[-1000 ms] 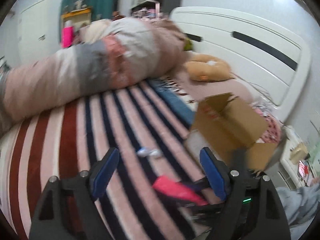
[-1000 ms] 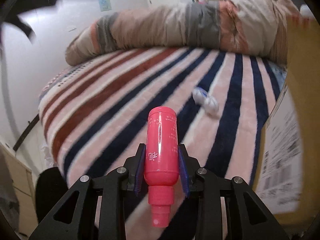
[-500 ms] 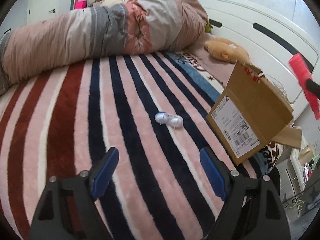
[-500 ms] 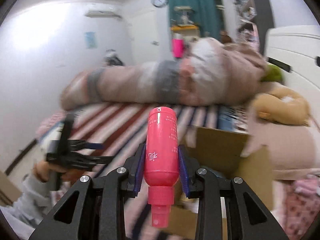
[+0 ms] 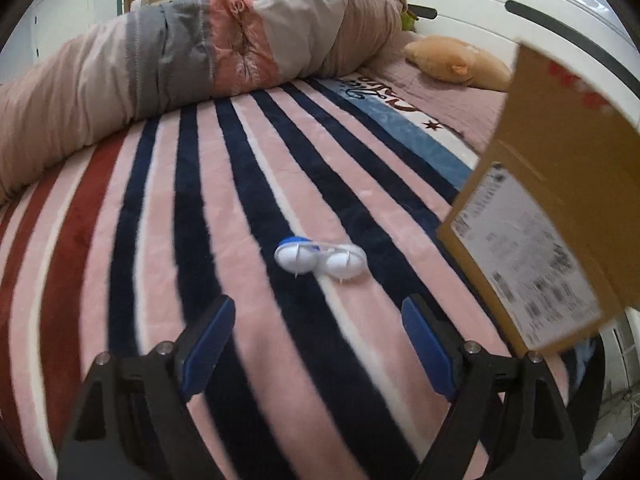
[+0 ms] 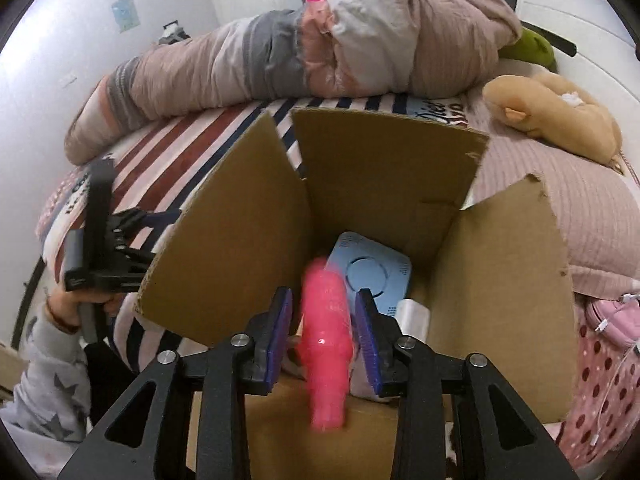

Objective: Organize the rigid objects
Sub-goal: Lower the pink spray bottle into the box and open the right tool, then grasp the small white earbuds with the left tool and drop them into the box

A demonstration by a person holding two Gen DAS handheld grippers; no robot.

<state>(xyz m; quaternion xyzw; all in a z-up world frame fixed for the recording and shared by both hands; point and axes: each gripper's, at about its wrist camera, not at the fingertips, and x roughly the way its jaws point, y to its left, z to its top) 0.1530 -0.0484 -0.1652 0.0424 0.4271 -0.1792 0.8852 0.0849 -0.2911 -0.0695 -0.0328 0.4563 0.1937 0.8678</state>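
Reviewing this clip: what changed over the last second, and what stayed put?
The right gripper carried the pink bottle from above the blanket to over the cardboard box; its jaws are opening and the blurred bottle is slipping free. The left gripper dropped toward the white case, staying open and empty. The case hasn't moved.

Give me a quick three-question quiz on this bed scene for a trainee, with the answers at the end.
1. True or false: the pink bottle sits between the right gripper jaws above the open cardboard box.
2. What already lies inside the box?
3. Which object lies on the striped blanket ahead of the left gripper: A) a plush toy, B) a white and blue two-cup case, C) a book?

Key:
1. True; the jaws are opening and gaps show beside the blurred bottle.
2. A light blue square device, partly hidden.
3. B; the left gripper is open with nothing between its jaws.
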